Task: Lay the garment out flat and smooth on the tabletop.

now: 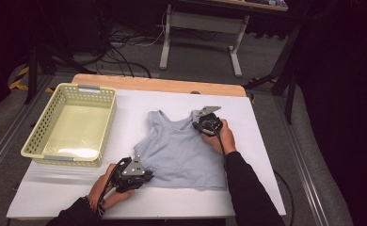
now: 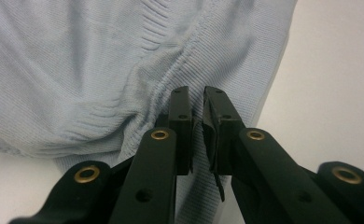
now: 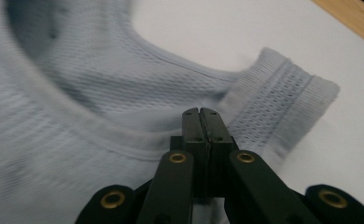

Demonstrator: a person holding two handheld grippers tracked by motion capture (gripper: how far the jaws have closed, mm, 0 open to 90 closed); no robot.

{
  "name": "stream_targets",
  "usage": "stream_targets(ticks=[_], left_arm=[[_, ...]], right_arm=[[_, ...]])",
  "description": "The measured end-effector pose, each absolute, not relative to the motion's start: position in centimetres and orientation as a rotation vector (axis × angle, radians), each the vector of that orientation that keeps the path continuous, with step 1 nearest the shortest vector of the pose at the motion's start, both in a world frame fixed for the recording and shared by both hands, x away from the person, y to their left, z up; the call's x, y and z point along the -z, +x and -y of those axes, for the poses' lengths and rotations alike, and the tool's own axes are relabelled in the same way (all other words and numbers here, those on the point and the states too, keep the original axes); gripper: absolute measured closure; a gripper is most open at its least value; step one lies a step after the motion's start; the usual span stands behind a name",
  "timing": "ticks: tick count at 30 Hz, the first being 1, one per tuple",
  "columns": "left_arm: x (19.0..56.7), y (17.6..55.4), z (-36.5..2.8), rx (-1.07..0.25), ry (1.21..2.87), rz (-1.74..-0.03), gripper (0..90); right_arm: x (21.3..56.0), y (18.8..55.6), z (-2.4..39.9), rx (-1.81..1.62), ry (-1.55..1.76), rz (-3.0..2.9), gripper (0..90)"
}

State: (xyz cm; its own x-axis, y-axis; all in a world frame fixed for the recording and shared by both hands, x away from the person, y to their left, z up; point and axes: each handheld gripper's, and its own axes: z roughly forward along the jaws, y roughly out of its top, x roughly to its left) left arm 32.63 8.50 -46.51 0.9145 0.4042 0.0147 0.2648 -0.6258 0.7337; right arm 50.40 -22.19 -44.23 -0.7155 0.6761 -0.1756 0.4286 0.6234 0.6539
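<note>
I see a pale blue tank top (image 1: 179, 149) lying flat on the white table (image 1: 257, 136), just right of a yellow basket (image 1: 71, 123). My left gripper (image 1: 146, 176) sits at the top's lower left corner; in the left gripper view its jaws stand nearly closed with a narrow gap, and a fold of the ribbed fabric (image 2: 124, 79) is gathered between them. My right gripper (image 1: 201, 123) is at the shoulder strap (image 3: 283, 112) on the right, jaws pressed fully together; whether they pinch cloth I cannot tell.
</note>
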Motion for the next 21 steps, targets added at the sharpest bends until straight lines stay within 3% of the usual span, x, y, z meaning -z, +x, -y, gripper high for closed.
stream_targets(ticks=[8, 13, 21], left_arm=[[46.5, 32.1, -8.6, -0.246, 2.275, -0.480, 82.8], [46.5, 31.8, -9.1, -0.234, 2.273, -0.487, 82.9], [44.8, 32.1, -11.0, -0.307, 2.168, -0.546, 77.8]], right_arm=[[44.1, 53.4, 23.4, -0.752, 1.046, -2.366, 90.0], [42.5, 53.1, 22.8, -0.792, 1.039, -2.293, 90.0], [39.2, 50.9, 16.8, -1.099, 0.880, -2.366, 85.5]])
